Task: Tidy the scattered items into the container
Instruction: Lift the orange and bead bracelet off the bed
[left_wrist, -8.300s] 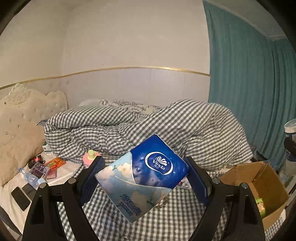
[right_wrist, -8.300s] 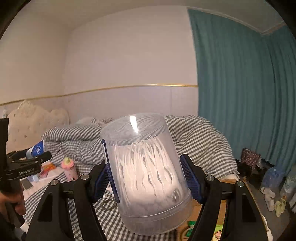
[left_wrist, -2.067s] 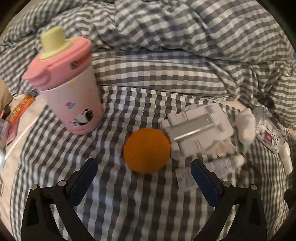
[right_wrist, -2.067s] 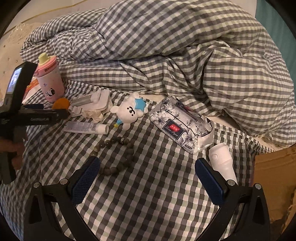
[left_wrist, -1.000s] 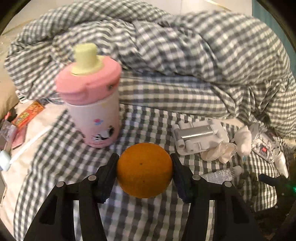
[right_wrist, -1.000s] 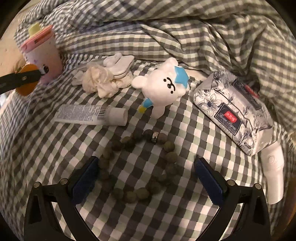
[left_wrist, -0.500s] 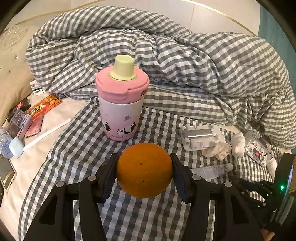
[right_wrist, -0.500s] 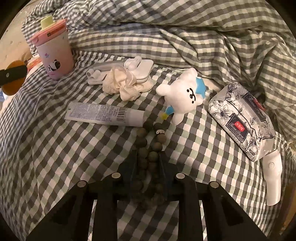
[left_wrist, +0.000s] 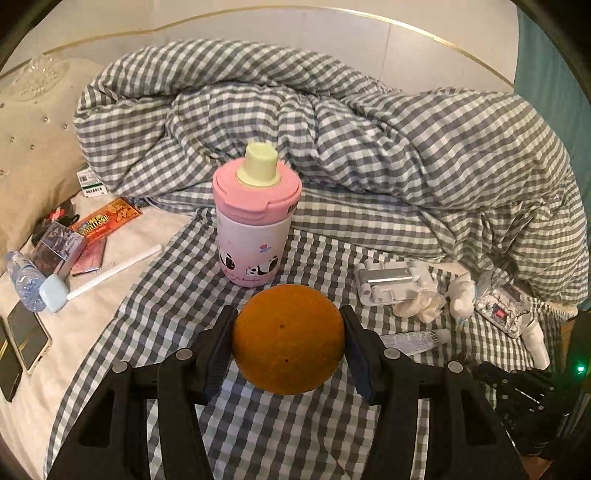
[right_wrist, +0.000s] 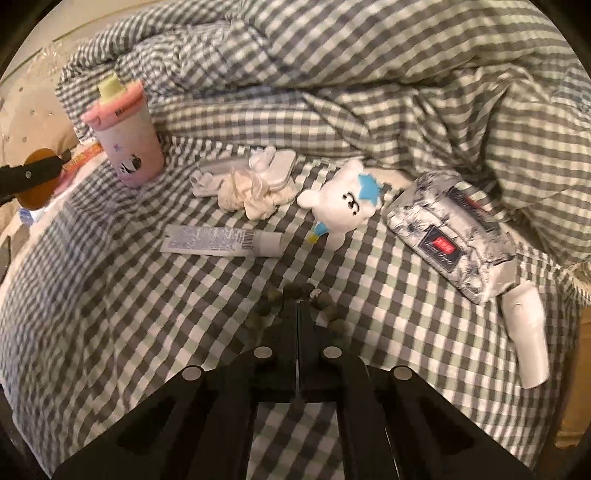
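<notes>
Checked bedsheet (right_wrist: 155, 317); bead bracelet (right_wrist: 325, 314) half-hidden.

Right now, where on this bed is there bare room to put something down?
Bare checked sheet lies this side of the white tube, out toward the left. It is crowded from the pink cup across the plush bear to the wipes pack.

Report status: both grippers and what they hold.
Left hand-held gripper shut on orange, off the bed. Right hand-held gripper just closed on bead bracelet. Nothing in the way.
</notes>
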